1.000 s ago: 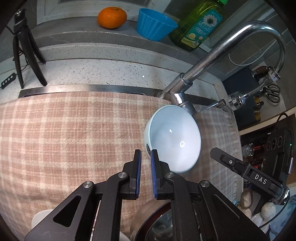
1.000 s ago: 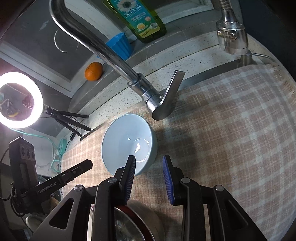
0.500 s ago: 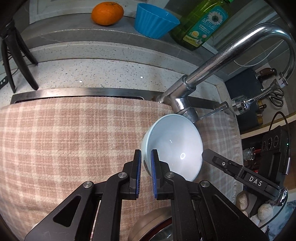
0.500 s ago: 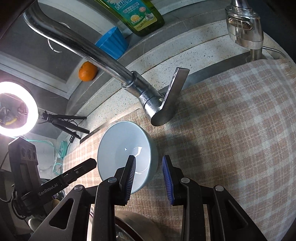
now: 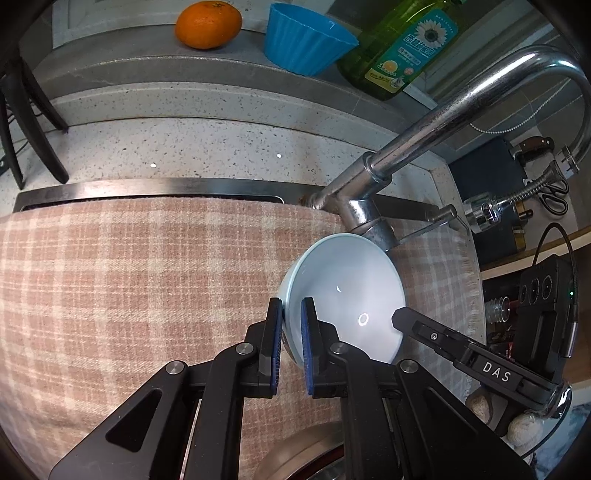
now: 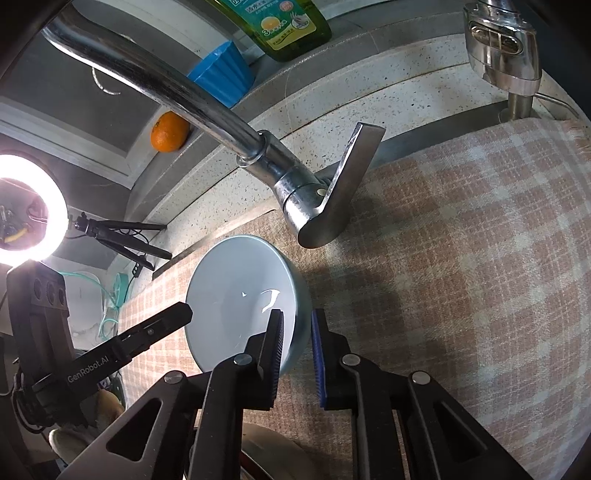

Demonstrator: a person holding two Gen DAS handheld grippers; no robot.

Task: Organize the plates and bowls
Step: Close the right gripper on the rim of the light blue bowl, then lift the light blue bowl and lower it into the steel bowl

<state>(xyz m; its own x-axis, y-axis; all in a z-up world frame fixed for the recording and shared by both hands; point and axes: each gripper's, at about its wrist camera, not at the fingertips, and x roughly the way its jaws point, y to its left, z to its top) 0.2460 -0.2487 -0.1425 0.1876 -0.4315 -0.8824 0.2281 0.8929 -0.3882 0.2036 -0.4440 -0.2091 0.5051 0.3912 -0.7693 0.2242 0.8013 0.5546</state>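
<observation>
A pale blue bowl [image 5: 347, 295] hangs tilted just above the checked cloth [image 5: 140, 280], close under the faucet's base. My left gripper [image 5: 291, 343] is shut on the bowl's near left rim, one pad inside and one outside. In the right wrist view the same bowl [image 6: 236, 299] shows its hollow, and my right gripper [image 6: 297, 347] is shut on the opposite rim. Each gripper's black finger also shows in the other's view: the right gripper [image 5: 402, 319] at the bowl's right edge, the left gripper [image 6: 181, 312] at its left edge.
A chrome faucet [image 5: 436, 136] with its lever [image 6: 351, 177] arches right over the bowl. An orange [image 5: 208, 24], a blue cup [image 5: 306, 40] and a green soap bottle [image 5: 399, 48] stand on the back ledge. A metal pot [image 5: 295, 458] sits below the grippers; a ring light [image 6: 26, 210] glows at left.
The right gripper's jaws have closed from a wide gap onto the bowl's rim. Both grippers and the bowl have edged a little toward the faucet and the back ledge.
</observation>
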